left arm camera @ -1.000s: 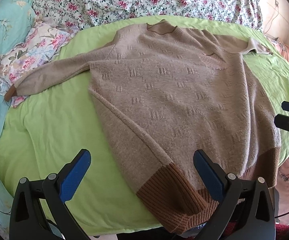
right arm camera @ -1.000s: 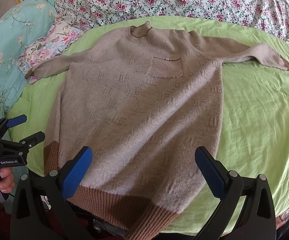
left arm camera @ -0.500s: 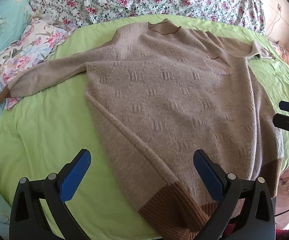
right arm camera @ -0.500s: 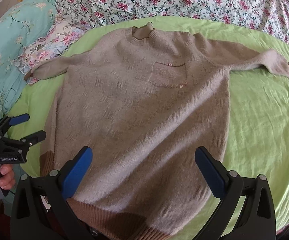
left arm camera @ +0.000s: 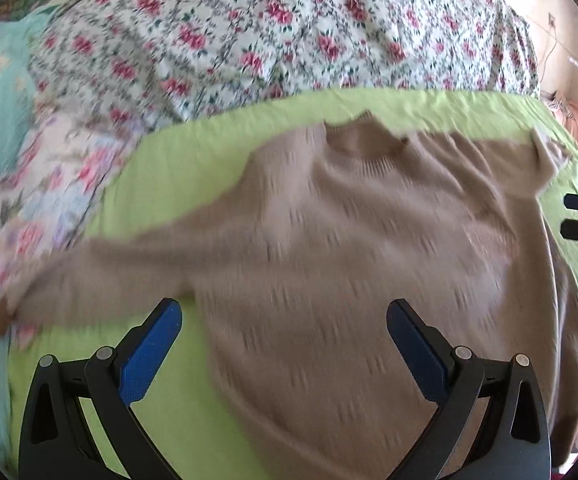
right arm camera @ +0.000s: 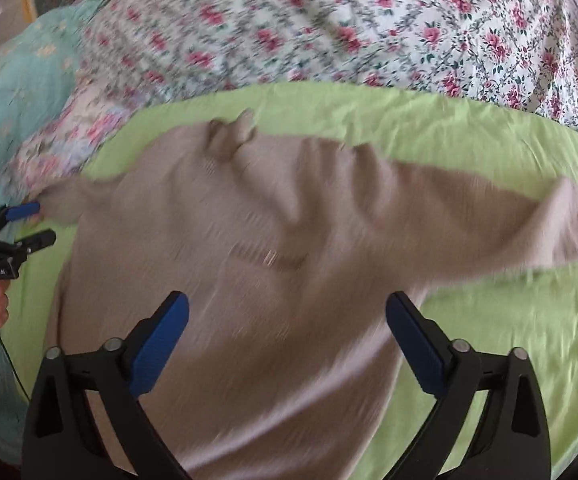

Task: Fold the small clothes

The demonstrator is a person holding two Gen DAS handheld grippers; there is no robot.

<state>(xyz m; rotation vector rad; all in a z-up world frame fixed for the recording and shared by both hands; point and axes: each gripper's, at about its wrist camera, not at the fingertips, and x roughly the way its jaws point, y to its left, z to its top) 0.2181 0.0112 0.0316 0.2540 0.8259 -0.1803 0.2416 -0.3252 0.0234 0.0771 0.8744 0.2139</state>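
Beige knit sweater with brown ribbed cuffs (left arm camera: 369, 248) lies front-up on the lime-green bedsheet (left arm camera: 193, 168), filling frame centre in both views, sleeves spread toward left and right edges; vs a second ago the brown hem has dropped out of the bottom of frame and the collar has bunched, heavy motion blur. Left gripper (left arm camera: 285, 344) and right gripper (right arm camera: 287, 340) both gape wide, holding nothing, pushed further up the body. Read: no fold started yet, likely heading for sleeves or shoulders; floral quilt (right arm camera: 369, 28) sits across the top.
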